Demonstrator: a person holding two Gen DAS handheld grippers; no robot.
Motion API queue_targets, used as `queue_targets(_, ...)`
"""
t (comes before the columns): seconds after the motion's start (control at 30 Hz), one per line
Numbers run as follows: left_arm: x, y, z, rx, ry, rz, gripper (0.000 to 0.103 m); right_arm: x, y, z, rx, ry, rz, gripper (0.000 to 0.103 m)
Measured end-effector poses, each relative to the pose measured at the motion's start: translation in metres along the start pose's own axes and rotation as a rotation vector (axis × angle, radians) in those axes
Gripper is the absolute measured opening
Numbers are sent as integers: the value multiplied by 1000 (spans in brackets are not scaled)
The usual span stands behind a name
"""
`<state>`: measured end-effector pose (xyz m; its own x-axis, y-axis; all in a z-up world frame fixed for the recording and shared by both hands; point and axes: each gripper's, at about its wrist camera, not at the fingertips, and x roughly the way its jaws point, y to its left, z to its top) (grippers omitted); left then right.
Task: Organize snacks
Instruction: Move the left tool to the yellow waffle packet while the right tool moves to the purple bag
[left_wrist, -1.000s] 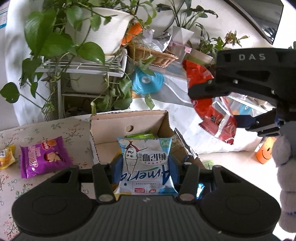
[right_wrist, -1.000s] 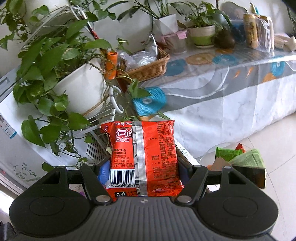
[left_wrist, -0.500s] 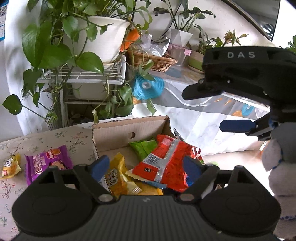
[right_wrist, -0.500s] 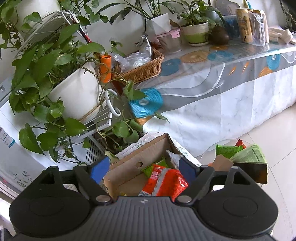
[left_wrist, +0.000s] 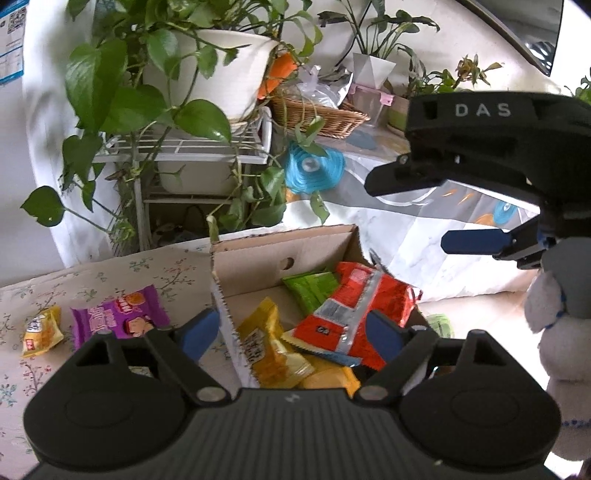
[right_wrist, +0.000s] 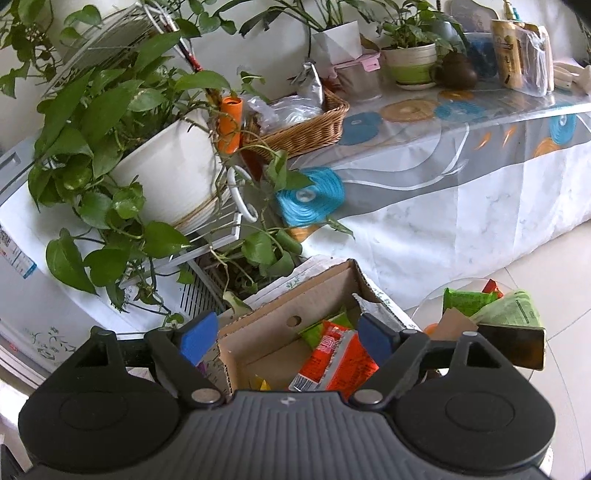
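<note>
both my claws hang over the box (left_wrist: 258, 254), jaws apart and empty, because that's where snacks get dropped. the red pack (left_wrist: 354, 314) lies in it, on the right, atop a green pack (left_wrist: 310, 291) and yellow ones (left_wrist: 266, 343). my left gripper (left_wrist: 291, 332) sits low at the near rim; my right gripper (right_wrist: 284, 334) is higher, tilted down. a purple pack (left_wrist: 118, 317) waits on the table (left_wrist: 110, 273), left.

Snack packets (left_wrist: 354, 314) in box (left_wrist: 280, 251) — perhaps overlapping
</note>
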<state>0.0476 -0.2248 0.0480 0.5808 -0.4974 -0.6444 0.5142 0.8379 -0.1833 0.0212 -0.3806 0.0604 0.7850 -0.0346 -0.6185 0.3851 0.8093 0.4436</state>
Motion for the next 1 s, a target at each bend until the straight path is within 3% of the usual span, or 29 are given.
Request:
queue_targets(0.23, -14, 39, -3, -24, 5, 26, 87, 9, 12, -5, -21, 19, 18, 88)
queue_targets(0.7, -40, 151, -3, -125, -19, 179, 88, 30, 58, -25, -147, 54, 115, 89)
queue_targets(1.0, -38, 219, -4, -273, -35, 297, 89, 45, 93, -44, -258, 75, 187, 89)
